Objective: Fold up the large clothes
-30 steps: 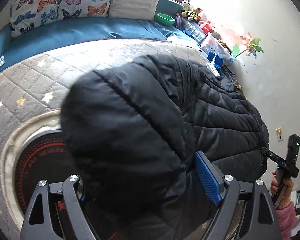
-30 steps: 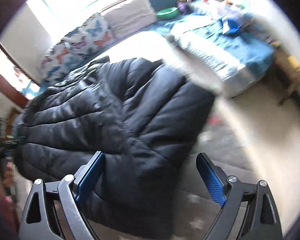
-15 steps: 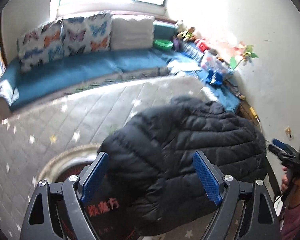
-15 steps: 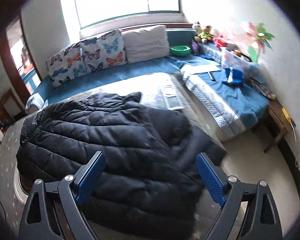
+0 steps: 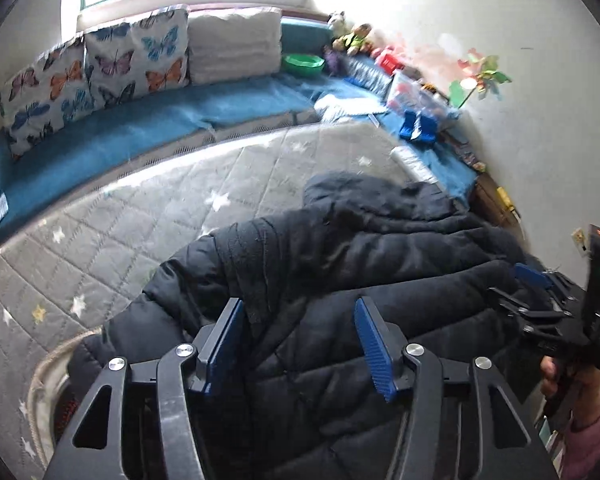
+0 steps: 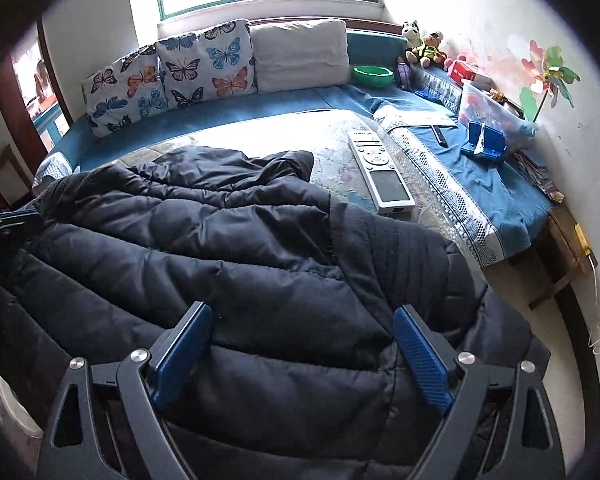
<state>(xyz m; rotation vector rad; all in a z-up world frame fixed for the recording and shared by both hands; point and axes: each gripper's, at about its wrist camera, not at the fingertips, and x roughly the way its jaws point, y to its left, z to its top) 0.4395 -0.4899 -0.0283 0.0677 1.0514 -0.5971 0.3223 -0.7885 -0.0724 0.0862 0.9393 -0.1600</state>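
A large black puffer jacket (image 5: 380, 264) lies spread on the grey quilted mat (image 5: 112, 240) with stars. Its sleeve (image 5: 260, 248) is folded across the body. My left gripper (image 5: 296, 344) hovers over the jacket's near part. Its jaws are closing, with jacket fabric between the blue pads (image 5: 374, 348), which do not visibly press on it. My right gripper (image 6: 302, 360) stands open above the jacket (image 6: 220, 260) near its right edge. In the left wrist view the right gripper (image 5: 520, 288) shows at the jacket's far right, held by a hand (image 5: 580, 388) in a pink sleeve.
A white remote control (image 6: 380, 172) lies on the mat beyond the jacket. Butterfly cushions (image 6: 204, 64), a green bowl (image 6: 372, 76) and toys line the blue bench (image 6: 260, 108). A round white-rimmed object (image 5: 40, 368) sits under the jacket's left end. A wooden table (image 6: 564, 248) stands at the right.
The jacket bulk has dropped from close to the left camera to lie flat on the mat. The left jaws have narrowed. The right gripper has swung round over the jacket's right side.
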